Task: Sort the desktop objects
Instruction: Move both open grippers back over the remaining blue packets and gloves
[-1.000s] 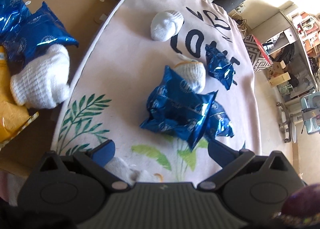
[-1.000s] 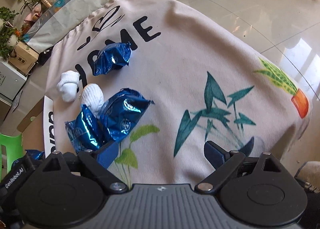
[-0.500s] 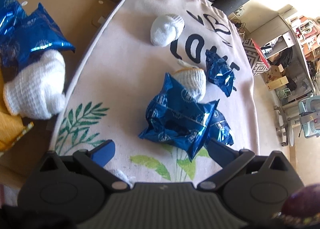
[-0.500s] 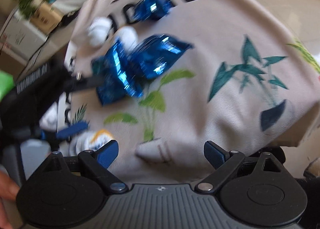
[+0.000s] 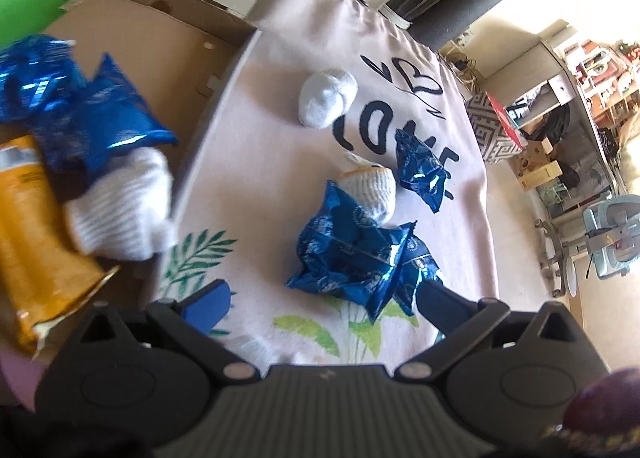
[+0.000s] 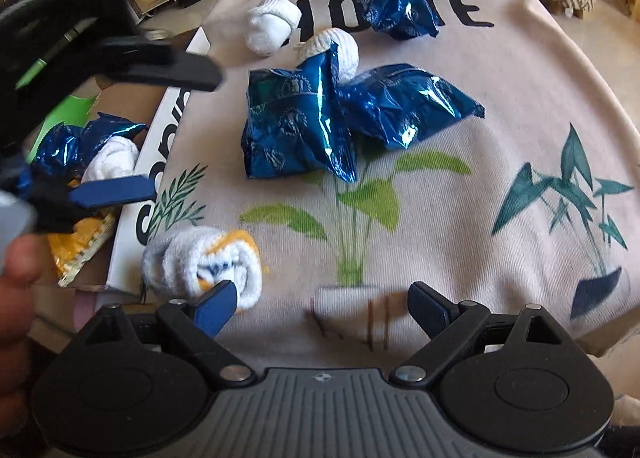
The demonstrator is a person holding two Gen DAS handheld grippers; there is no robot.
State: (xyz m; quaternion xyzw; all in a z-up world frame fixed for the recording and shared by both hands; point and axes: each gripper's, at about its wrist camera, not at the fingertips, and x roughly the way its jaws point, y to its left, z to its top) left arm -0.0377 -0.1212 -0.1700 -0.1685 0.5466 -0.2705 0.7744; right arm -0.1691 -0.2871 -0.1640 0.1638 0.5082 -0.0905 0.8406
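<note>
Two crumpled blue snack bags lie together mid-cloth, partly covering a white sock. A smaller blue bag and a white sock ball sit farther back by the printed letters. A rolled white-and-yellow sock lies at the near left, just outside my right gripper's left finger. My right gripper is open over bare cloth. My left gripper is open and empty, raised over the box's edge.
A cardboard box adjoins the cloth on the left and holds blue bags, a white sock and a yellow bag. A person's hand holds the left gripper. The tablecloth drops off at the right and near edges.
My right gripper has rolled and swung left and down, so the rolled sock now lies beside its left finger. My left gripper has drawn up and back a little, still open.
</note>
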